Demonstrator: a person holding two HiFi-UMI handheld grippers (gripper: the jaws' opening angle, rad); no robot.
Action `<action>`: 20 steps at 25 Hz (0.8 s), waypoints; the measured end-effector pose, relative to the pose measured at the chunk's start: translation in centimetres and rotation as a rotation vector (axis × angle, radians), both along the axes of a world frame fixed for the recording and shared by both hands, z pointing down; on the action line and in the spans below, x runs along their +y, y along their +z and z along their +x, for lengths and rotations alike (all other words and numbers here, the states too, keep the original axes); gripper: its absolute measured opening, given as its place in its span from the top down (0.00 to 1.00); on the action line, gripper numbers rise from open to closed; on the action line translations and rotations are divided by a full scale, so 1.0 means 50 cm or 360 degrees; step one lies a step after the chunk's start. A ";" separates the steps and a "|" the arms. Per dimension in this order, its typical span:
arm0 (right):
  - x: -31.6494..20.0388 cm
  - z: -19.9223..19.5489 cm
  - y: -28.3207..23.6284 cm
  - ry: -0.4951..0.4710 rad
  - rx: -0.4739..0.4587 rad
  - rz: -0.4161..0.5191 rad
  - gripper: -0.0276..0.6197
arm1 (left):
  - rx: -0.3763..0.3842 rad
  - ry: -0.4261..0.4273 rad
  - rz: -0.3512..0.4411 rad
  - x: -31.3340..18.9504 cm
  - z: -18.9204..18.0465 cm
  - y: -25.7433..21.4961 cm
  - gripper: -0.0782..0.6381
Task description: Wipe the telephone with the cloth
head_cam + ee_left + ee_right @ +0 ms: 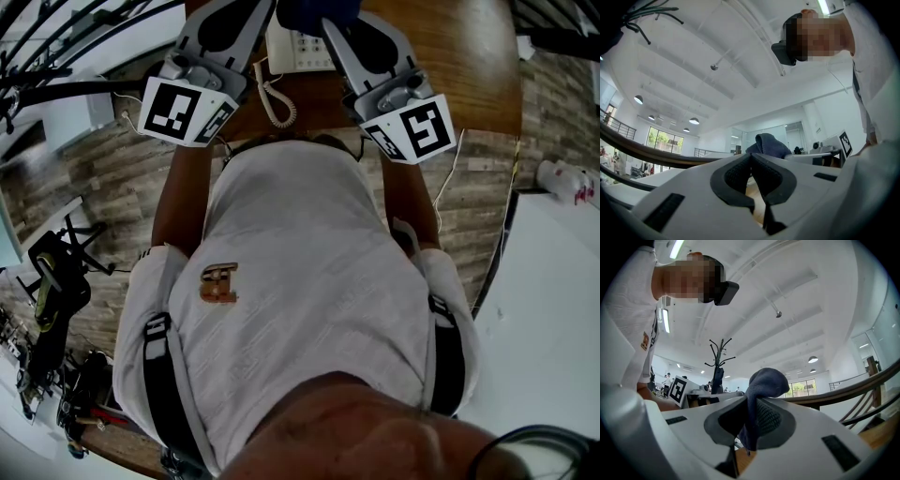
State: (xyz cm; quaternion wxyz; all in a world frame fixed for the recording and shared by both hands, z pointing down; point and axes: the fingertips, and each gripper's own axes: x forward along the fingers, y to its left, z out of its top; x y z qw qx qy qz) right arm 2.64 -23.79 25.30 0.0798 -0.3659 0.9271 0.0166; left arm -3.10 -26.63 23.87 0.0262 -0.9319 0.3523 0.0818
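Pinching blue cloth (767,379) in right tongs (749,404), left tongs (751,159) closed empty, telephone (298,49) beyond

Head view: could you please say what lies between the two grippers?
A white push-button telephone and its coiled cord, on the brown wooden table; the head view shows it.

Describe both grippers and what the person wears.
Both the left gripper and right gripper have pale grey moulded shells with dark textured pads. Each carries a white cube with black square markers. The person wears a white short-sleeved shirt and black shoulder straps.
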 end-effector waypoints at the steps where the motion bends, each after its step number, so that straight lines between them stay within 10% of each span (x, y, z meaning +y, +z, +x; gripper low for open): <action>1: 0.000 0.000 0.001 -0.0001 0.0000 -0.0002 0.86 | -0.0001 0.0002 0.0001 0.001 0.000 0.000 0.87; 20: 0.017 -0.006 -0.003 -0.0012 0.0003 -0.0014 0.86 | -0.0003 0.0004 0.0003 0.020 -0.003 -0.007 0.87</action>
